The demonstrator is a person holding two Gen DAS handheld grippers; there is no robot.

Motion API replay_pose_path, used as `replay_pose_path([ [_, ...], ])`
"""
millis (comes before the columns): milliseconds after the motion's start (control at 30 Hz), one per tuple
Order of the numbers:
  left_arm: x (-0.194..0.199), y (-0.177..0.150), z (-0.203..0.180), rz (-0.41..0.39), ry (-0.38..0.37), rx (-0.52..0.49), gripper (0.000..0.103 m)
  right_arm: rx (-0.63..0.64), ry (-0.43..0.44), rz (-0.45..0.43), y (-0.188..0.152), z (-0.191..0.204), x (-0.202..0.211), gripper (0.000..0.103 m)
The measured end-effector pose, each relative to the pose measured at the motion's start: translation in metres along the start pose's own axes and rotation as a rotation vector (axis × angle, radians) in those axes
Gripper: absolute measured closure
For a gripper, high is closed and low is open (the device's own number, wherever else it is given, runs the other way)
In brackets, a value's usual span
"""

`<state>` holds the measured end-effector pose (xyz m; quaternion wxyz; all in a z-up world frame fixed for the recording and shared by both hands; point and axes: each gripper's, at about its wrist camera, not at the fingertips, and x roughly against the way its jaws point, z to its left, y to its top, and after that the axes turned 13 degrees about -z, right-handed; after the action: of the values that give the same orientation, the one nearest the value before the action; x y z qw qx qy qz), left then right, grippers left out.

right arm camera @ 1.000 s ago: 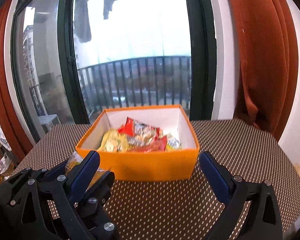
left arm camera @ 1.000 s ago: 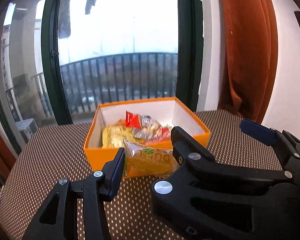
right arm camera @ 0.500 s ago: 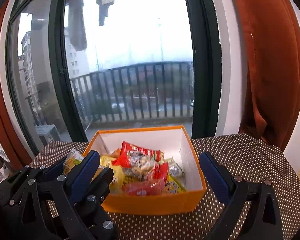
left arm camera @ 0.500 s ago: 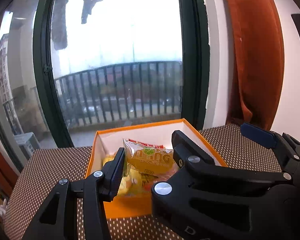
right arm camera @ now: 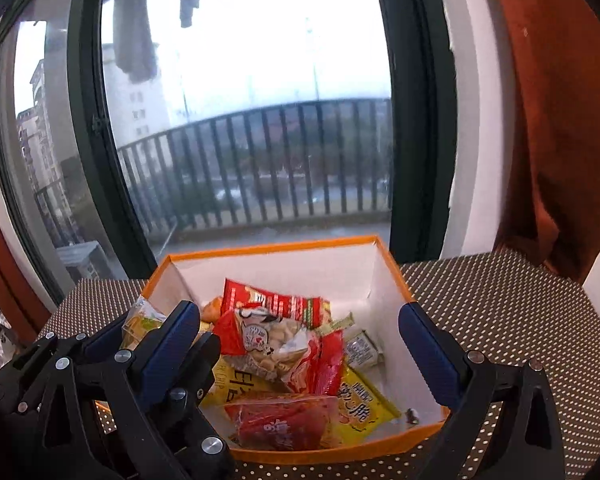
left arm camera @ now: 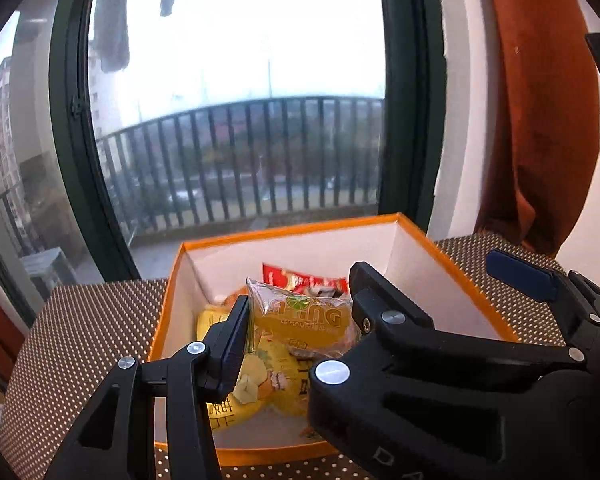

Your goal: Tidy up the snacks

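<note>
An orange box [left arm camera: 300,232] with white inner walls stands on the dotted table and holds several snack packets. My left gripper [left arm camera: 300,300] is shut on a yellow lemon-print packet [left arm camera: 308,318], which hangs over the box's left half. In the right wrist view the same packet [right arm camera: 140,320] shows at the box's [right arm camera: 268,246] left rim. My right gripper [right arm camera: 298,346] is open, with nothing between its blue pads [right arm camera: 424,356], and it reaches over the box's near wall. Below it lie a red packet [right arm camera: 276,300], a clear nut bag [right arm camera: 268,340] and a yellow packet [right arm camera: 356,404].
A brown dotted cloth [right arm camera: 500,304] covers the table around the box. Just behind the box is a dark-framed window [right arm camera: 420,120] with a balcony railing outside. A rust curtain [right arm camera: 548,140] hangs at the right. The table's left edge [left arm camera: 16,360] drops off near the window.
Both grippers have moved forward to the box. The yellow packet, earlier in front of the near wall, now hangs above the box's inside. The right gripper's pads now straddle the box's contents.
</note>
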<state>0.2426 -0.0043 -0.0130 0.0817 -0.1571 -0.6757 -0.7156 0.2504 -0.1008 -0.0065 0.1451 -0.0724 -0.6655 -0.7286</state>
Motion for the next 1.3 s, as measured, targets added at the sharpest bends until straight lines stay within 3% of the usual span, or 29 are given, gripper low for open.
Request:
replay_pose_path([
  [500,-0.023,-0.049,0.027,0.103,0.009,0.059,0.050,0.011,0.025,0.127,-0.045,0.022,-0.032,0.002],
  [900,-0.012,-0.051,0.032,0.096,0.013,0.057,0.047,-0.014,0.073,0.113,-0.050,0.032,-0.028,0.002],
  [967,-0.009,-0.050,0.031,0.089,0.022,0.054,0.043,-0.017,0.074,0.106,-0.050,0.031,-0.022,0.002],
  [1067,-0.005,-0.050,0.027,0.078,0.019,0.038,0.022,-0.009,0.058,0.098,-0.050,0.030,-0.016,0.002],
  [1300,0.012,-0.049,0.018,0.052,0.031,-0.013,0.013,-0.010,0.019,0.081,-0.051,0.024,0.002,0.002],
])
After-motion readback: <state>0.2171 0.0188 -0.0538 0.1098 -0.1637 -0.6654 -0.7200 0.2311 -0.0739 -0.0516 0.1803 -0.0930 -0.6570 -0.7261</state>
